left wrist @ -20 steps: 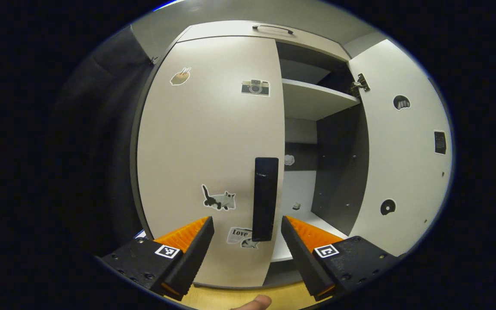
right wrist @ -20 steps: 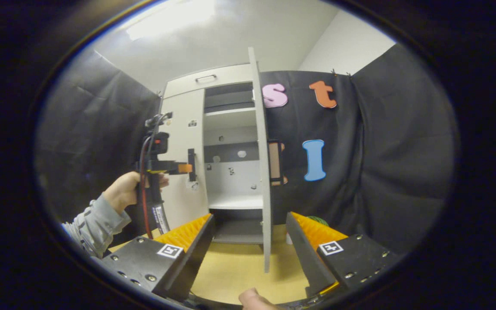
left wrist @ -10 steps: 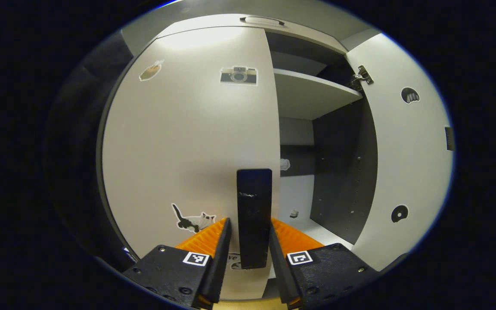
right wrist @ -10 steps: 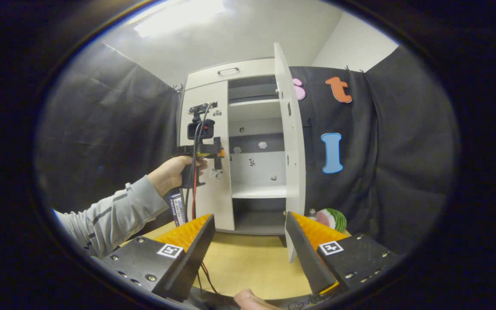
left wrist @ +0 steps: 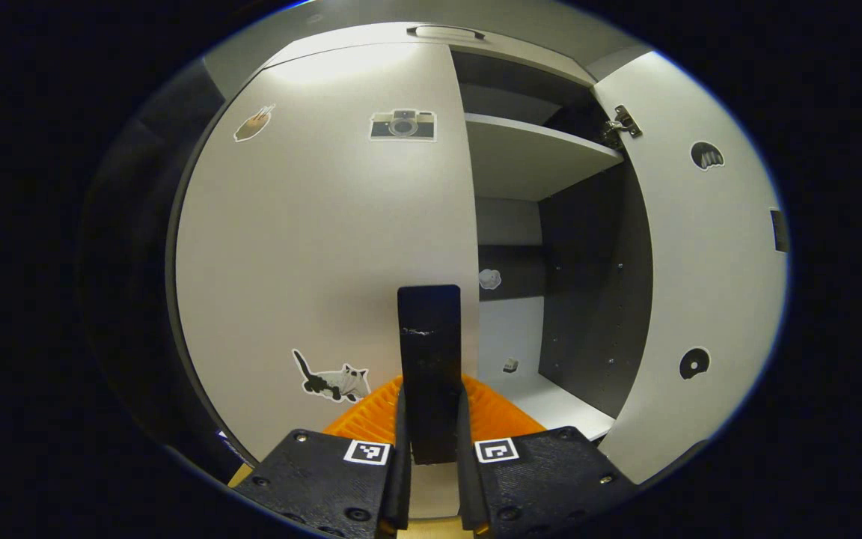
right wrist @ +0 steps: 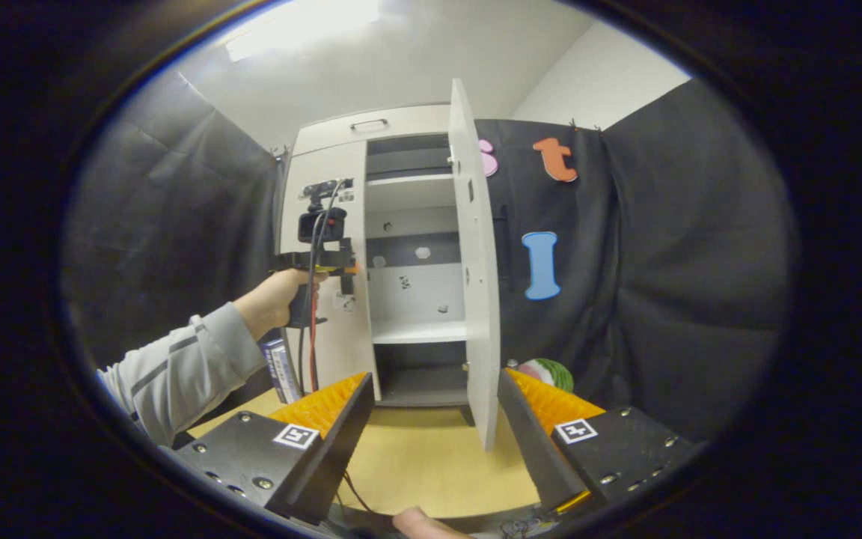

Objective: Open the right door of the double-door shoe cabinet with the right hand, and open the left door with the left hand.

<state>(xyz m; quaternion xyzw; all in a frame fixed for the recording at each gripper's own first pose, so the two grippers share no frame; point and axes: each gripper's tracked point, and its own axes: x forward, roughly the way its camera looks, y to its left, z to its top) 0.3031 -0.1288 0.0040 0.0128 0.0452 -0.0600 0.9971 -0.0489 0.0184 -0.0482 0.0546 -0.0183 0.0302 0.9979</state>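
Note:
The white shoe cabinet's left door (left wrist: 311, 247), covered in stickers, is closed. My left gripper (left wrist: 431, 449) is shut on that door's black upright handle (left wrist: 429, 352), one finger pressing each side. The right door (left wrist: 708, 262) stands swung out, baring the shelf (left wrist: 528, 157) and the dark inside. In the right gripper view my right gripper (right wrist: 431, 419) is open and holds nothing, well back from the cabinet over the wooden table (right wrist: 431, 464). There the right door (right wrist: 476, 284) is seen edge-on, and the left gripper (right wrist: 345, 268) sits on the left door (right wrist: 326, 172), held by a hand (right wrist: 277, 299).
A grey sleeve (right wrist: 176, 367) reaches in from the lower left. A green striped ball (right wrist: 543, 370) lies by the cabinet's right foot, behind the open door. A blue box (right wrist: 277, 367) stands at the cabinet's left foot. Black cloth walls surround the booth.
My left gripper moved in and its fingers went from wide apart to shut on the left door's handle. The right gripper stayed open and shifted its aim slightly.

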